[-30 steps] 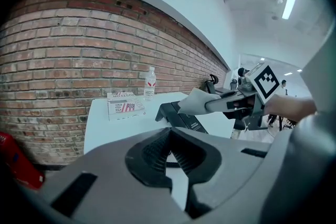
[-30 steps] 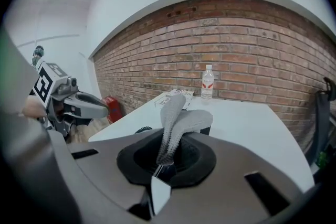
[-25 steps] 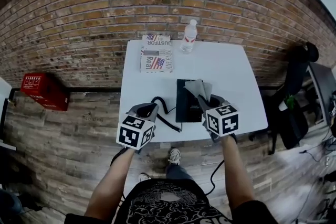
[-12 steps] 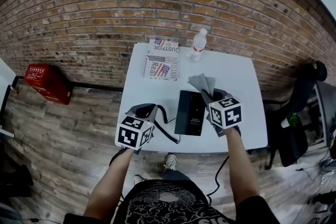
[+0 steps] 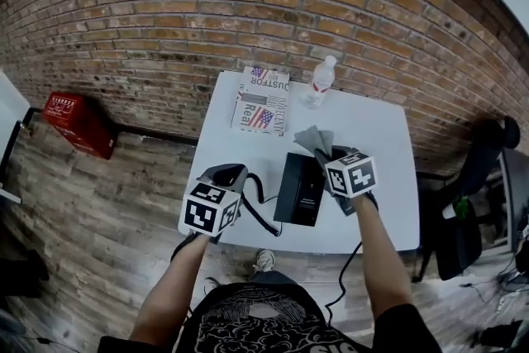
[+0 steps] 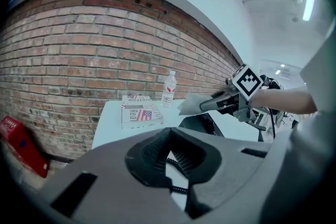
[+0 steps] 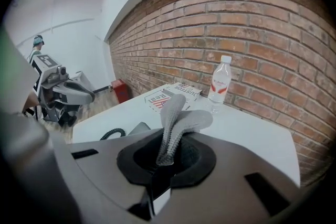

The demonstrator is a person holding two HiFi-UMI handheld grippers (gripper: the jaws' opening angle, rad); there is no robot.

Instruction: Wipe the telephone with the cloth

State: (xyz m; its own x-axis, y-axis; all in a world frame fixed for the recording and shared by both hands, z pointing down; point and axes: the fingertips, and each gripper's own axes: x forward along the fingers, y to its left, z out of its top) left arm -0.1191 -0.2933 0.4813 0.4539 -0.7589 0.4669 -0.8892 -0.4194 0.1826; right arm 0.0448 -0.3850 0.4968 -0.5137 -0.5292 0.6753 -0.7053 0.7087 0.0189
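Note:
The black telephone (image 5: 300, 188) lies flat in the middle of the white table (image 5: 372, 136), and its coiled cord (image 5: 258, 204) trails off its left side. My right gripper (image 5: 321, 155) is shut on a grey cloth (image 5: 312, 140), which sticks up from the jaws at the phone's far right corner. In the right gripper view the cloth (image 7: 181, 118) fans out above the jaws of the right gripper (image 7: 170, 139). My left gripper (image 5: 231, 172) hovers left of the phone above the cord, its jaws closed with nothing between them. The left gripper view shows the left gripper (image 6: 170, 131), the cord, the telephone (image 6: 202, 123) and the cloth (image 6: 189, 105).
A book with a flag cover (image 5: 263, 101) and a plastic water bottle (image 5: 319, 81) stand at the table's far edge against the brick wall. A red box (image 5: 78, 121) sits on the wooden floor at the left. A dark chair (image 5: 471, 202) stands at the right.
My right gripper has carried the cloth from over the phone's far part to just past its far right corner. The left gripper has barely moved. The head camera has shifted.

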